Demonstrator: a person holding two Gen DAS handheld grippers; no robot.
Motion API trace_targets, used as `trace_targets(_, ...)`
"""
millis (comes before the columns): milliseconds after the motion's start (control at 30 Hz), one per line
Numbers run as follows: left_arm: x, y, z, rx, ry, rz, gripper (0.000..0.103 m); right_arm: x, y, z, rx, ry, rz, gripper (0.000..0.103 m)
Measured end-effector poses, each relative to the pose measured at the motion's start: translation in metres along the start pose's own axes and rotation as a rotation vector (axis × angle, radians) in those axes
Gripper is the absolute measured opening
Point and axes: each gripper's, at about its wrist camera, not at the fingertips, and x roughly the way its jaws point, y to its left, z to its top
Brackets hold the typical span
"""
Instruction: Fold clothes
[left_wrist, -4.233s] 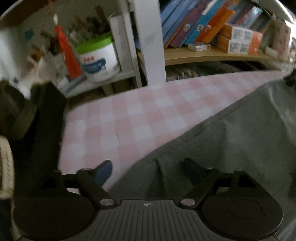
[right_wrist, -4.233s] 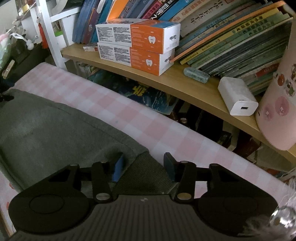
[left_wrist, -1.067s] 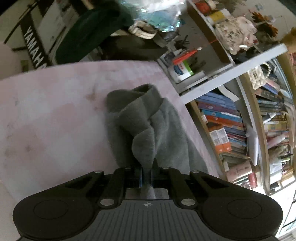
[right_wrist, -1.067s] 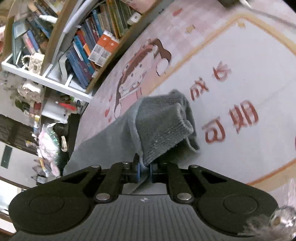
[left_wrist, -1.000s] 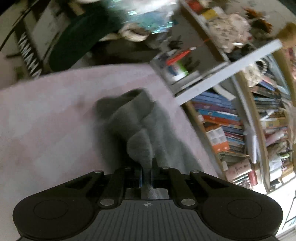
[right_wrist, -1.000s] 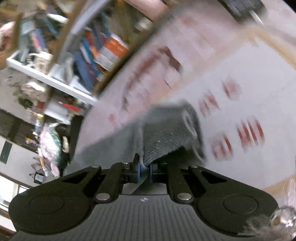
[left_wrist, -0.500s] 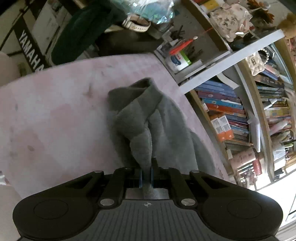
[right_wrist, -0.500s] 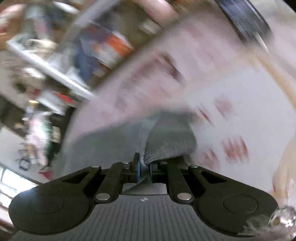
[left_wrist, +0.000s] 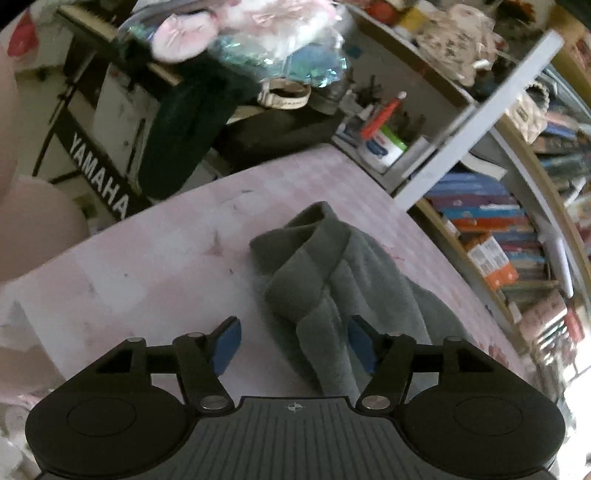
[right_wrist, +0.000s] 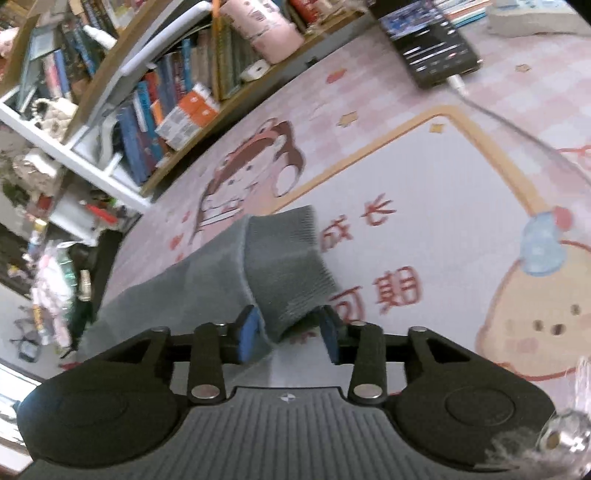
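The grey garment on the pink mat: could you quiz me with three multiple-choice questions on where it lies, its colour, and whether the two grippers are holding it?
1. The garment lies on:
A. a pink mat
B. a bookshelf
C. a chair

2. Its colour is:
A. red
B. grey
C. white

3. The left gripper and right gripper are:
A. both clamped shut
B. one shut, one open
C. both open

Answers: 1 A, the mat shows under it; 2 B, the cloth is grey in both views; 3 C, the blue pads stand apart on either side of the cloth.

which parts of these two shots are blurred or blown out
Left wrist view: plush toys at top smeared, bookshelf edge soft and overexposed at right, grey garment sharp. Right wrist view: cartoon mat fairly sharp, left shelves soft, fisheye bending throughout.
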Motion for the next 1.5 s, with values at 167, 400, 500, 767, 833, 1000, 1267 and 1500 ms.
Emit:
trace_targets(167,0.023,-0.014,0.003,0.016,-0.004,-0.050,0.062,0.015,0.005,0.001,-0.019,0.014,-0.005,0.042)
trace_targets(400,0.066,-0.016,0.009,-0.046,-0.013,-0.159,0.022,0.051,0.023,0.012,-0.098,-0.020,0.025,0.020)
trace_targets(500,0.082,-0.029,0.020,-0.088,-0.049,-0.228,0.018,0.067,0.036,0.029,-0.162,-0.136,0.015,0.016)
trace_targets(767,0.062,-0.055,0.036,-0.011,-0.129,-0.241,0.017,0.066,0.049,0.043,-0.171,-0.260,0.039,0.015)
trace_targets(833,0.079,-0.042,0.031,-0.026,-0.067,-0.177,0.017,0.083,0.039,0.039,-0.170,-0.216,-0.047,0.015)
trace_targets(1000,0.081,-0.032,0.021,-0.039,-0.079,-0.184,0.019,0.086,0.033,0.034,-0.169,-0.227,-0.056,0.028)
trace_targets(1267,0.081,-0.040,0.008,0.061,-0.105,-0.099,0.037,0.065,0.059,0.021,-0.312,-0.435,-0.191,0.033)
trace_targets(1500,0.079,-0.049,0.002,0.134,-0.126,-0.081,0.046,0.070,0.112,0.000,-0.619,-0.517,-0.142,0.041)
